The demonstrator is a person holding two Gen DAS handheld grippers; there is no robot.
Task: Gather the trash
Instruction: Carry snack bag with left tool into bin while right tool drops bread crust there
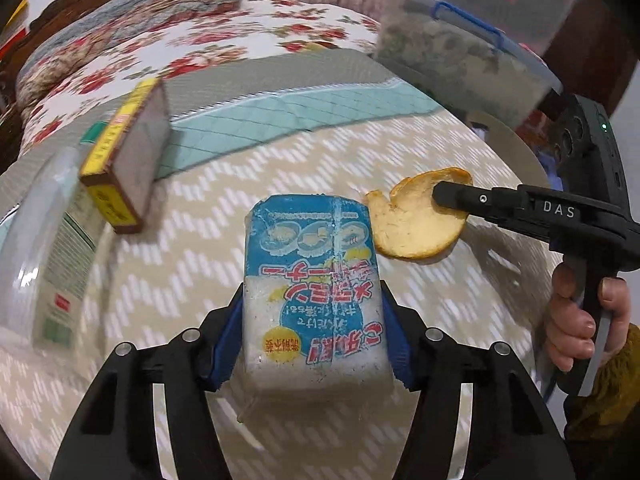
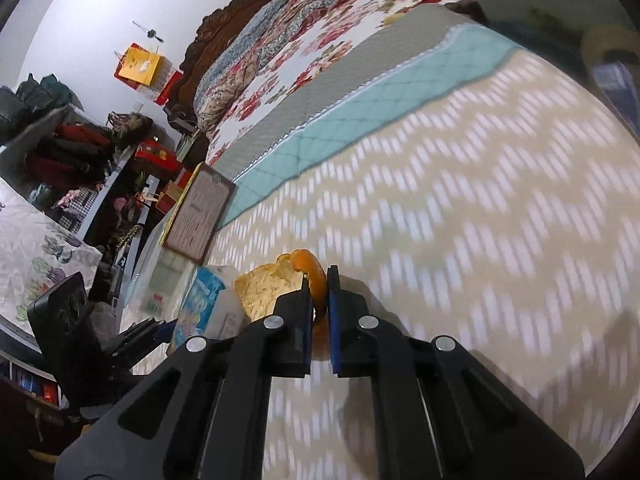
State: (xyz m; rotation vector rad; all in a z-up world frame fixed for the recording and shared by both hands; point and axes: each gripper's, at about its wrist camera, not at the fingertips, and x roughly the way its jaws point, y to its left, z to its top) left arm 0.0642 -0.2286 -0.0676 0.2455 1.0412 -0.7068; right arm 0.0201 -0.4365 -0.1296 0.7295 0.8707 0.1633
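Over the table (image 1: 400, 152): two tools, one packet (image 1: 312, 280), one peel (image 1: 412, 224).

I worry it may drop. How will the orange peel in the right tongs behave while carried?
The curved orange-and-cream citrus peel is thin, so probably light. It holds its cupped shape beyond the right tongs, so likely fairly stiff. They pinch only one edge, so it might swing or tear.

Both wrist views look closely along their jaws, sharing the patterned tablecloth (image 1: 168, 280).

Zigzag tablecloth (image 1: 168, 280), floral bedspread (image 1: 248, 40), lidded tub (image 1: 472, 52)
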